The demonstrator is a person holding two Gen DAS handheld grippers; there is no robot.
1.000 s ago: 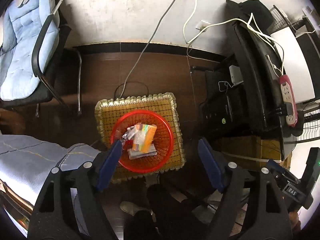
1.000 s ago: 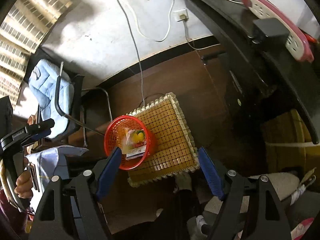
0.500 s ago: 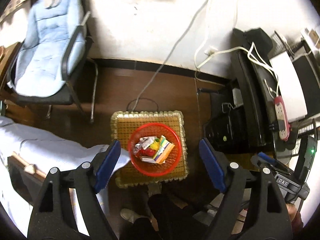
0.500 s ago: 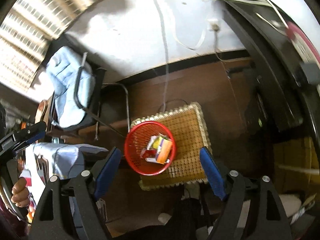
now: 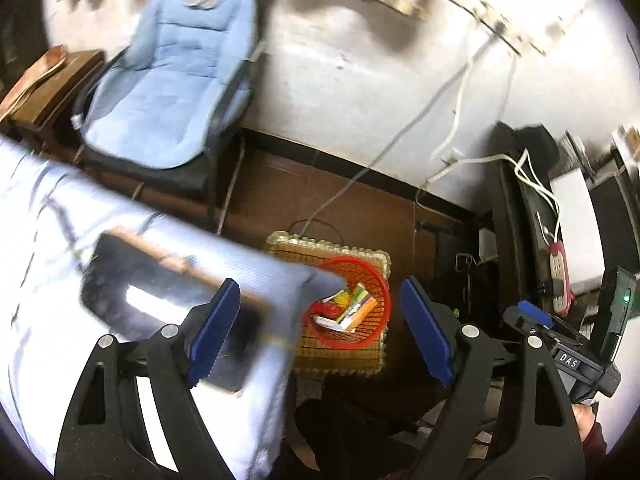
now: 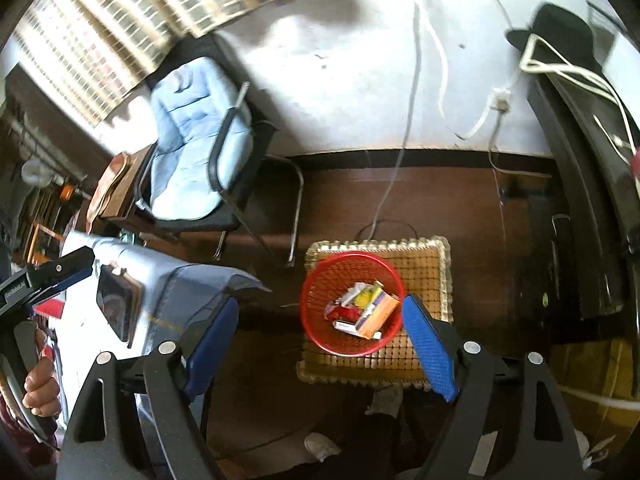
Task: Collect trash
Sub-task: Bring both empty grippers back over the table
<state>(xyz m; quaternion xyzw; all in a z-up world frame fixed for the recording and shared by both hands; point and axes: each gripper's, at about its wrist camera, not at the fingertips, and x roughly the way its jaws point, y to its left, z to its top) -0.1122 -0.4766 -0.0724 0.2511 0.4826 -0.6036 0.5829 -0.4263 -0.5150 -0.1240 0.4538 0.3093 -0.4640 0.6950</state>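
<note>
A red mesh basket holding several pieces of trash stands on a woven straw cushion on the floor. It also shows in the left wrist view, partly behind a corner of blue cloth. My left gripper is open and empty, high above the basket and the cloth-covered table. My right gripper is open and empty, high above the basket. The left gripper also shows at the left edge of the right wrist view.
A light blue cloth covers a table at the left with a dark tablet-like object on it. A blue padded chair stands by the wall. A black desk with cables and a power strip is at the right.
Both grippers have risen and pulled back from the basket, which looks smaller now. The left view has swung left, bringing the blue-covered table and the dark object into view.
</note>
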